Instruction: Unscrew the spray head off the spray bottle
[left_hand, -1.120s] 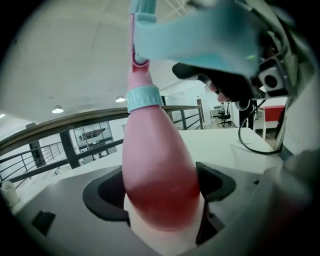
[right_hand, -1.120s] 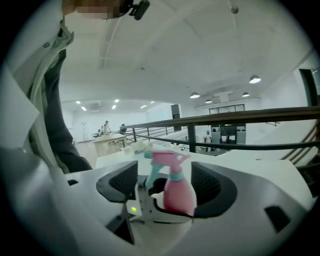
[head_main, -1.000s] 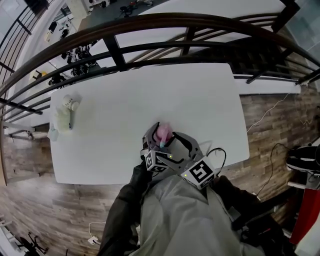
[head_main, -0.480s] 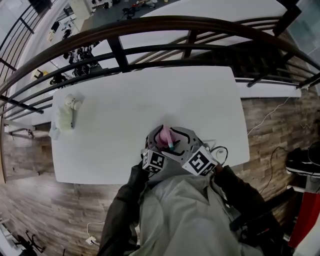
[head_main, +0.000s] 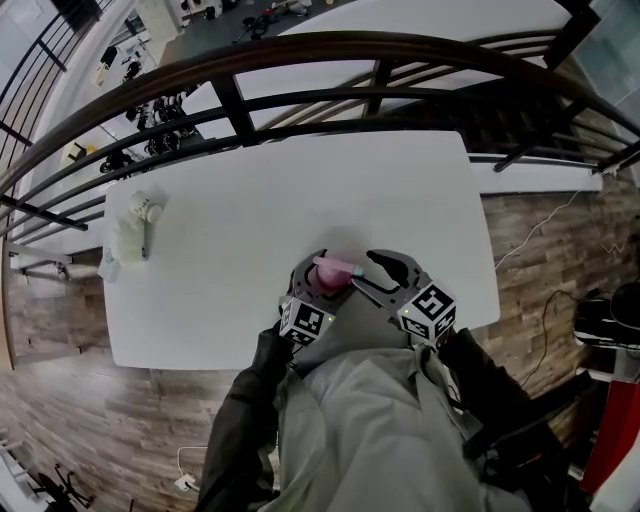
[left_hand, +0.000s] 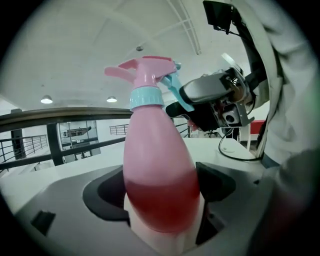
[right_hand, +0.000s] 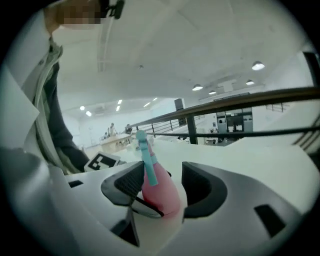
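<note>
A pink spray bottle (left_hand: 159, 170) with red liquid stands upright in my left gripper (left_hand: 160, 192), whose pads press on its lower body. Its pink spray head (left_hand: 142, 70) has a teal collar (left_hand: 146, 96) and a teal trigger (left_hand: 172, 90). In the head view the spray bottle (head_main: 328, 273) is above the table's near edge, with my left gripper (head_main: 318, 283) around it. My right gripper (head_main: 362, 272) is at the bottle's right. In the right gripper view the trigger (right_hand: 148, 160) and bottle top lie between the closing jaws of my right gripper (right_hand: 161, 181), with a gap at the right pad.
The white table (head_main: 300, 190) has a white bundle (head_main: 130, 232) near its far left edge. A dark curved railing (head_main: 230, 100) runs behind the table. Wood floor (head_main: 540, 250) lies to the right. A black cable (left_hand: 235, 155) lies on the table by my right side.
My right gripper has swung out to the right of the bottle, and its marker cube has moved right. The bottle's nozzle now points right toward it. The left gripper has held its place.
</note>
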